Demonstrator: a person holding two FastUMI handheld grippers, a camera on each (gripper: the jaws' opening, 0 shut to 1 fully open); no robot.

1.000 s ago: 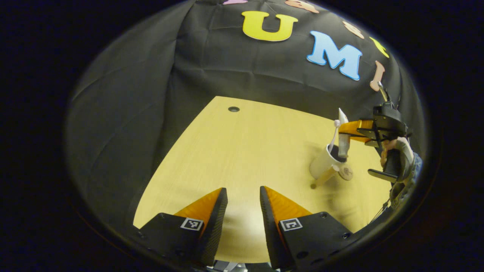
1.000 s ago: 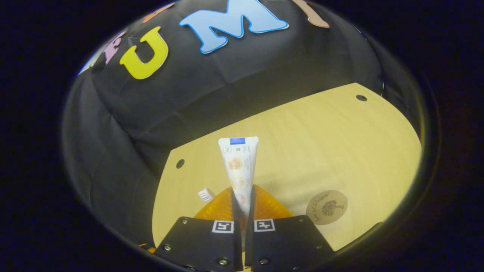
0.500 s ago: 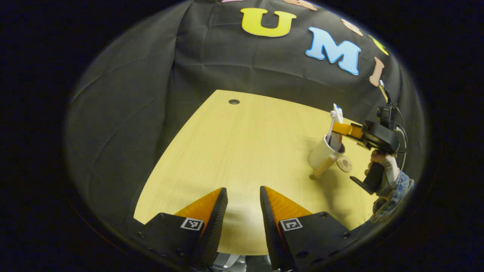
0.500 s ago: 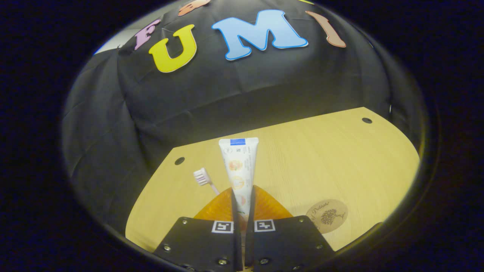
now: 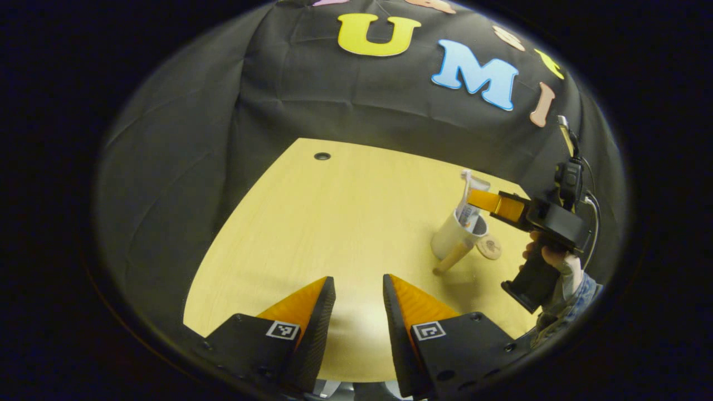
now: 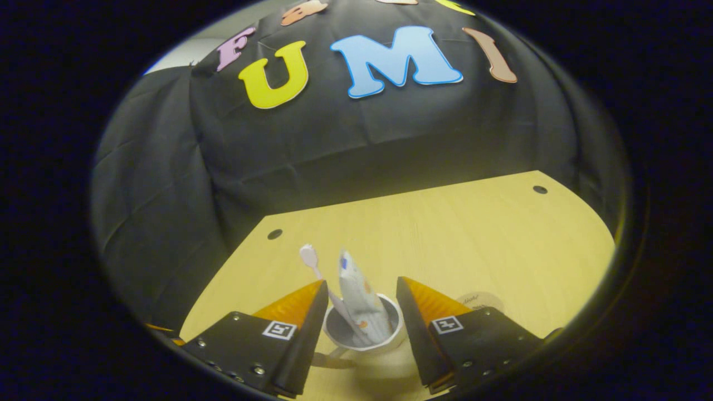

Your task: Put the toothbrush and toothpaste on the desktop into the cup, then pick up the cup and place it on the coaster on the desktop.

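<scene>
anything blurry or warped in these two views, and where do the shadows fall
Right gripper view: toothpaste in the cup is motion-smeared, toothbrush soft. Left gripper view: sharp, a soft shadow on the desktop between the left gripper fingers. Both views: fisheye bends the desktop edges.

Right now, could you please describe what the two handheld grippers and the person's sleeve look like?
Both the left gripper and the right gripper have wedge-shaped fingers on black bodies with screws and square black-and-white tags. In the left gripper view the right gripper shows a black pistol handle and black cables, held by a hand in a blue denim sleeve.
</scene>
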